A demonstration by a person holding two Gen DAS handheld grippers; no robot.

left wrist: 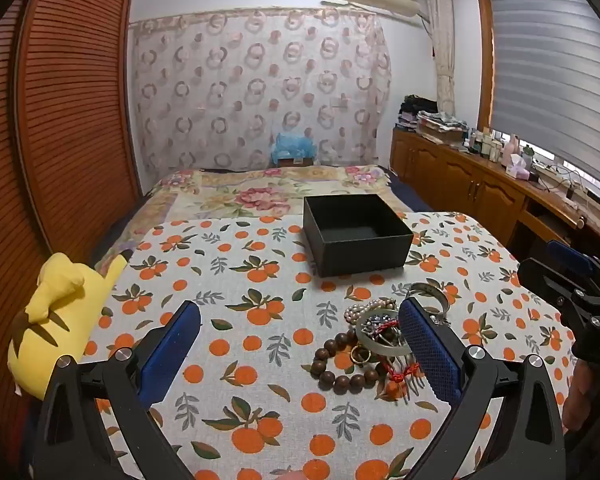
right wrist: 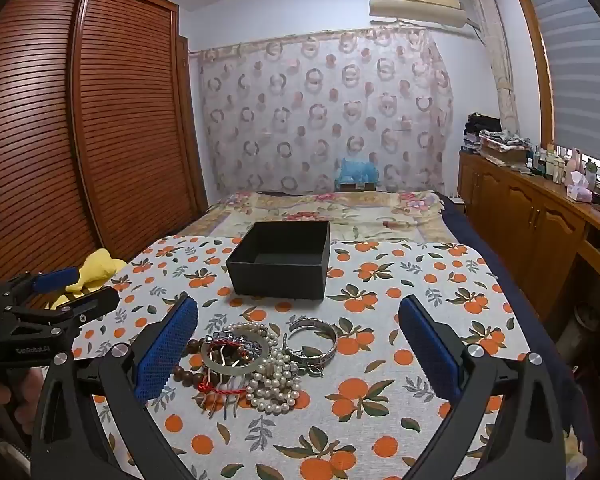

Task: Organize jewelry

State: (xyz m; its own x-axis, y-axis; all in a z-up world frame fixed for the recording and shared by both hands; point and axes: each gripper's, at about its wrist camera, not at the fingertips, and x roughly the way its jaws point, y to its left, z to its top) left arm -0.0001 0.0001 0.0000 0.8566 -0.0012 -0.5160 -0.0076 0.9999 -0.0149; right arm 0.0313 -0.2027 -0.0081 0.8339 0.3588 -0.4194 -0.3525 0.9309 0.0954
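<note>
Both wide open, empty: left gripper [left wrist: 300, 344], right gripper [right wrist: 298, 342]. Jewelry pile [right wrist: 256, 360] heaped before empty black box [right wrist: 280, 264], staged for transfer.

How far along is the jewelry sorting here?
Nothing looks done: the black box is empty. Nothing is in hand: the left gripper and right gripper are both open. Left: the whole pile, including pearl strands, silver bangle and wooden bead bracelet.
</note>
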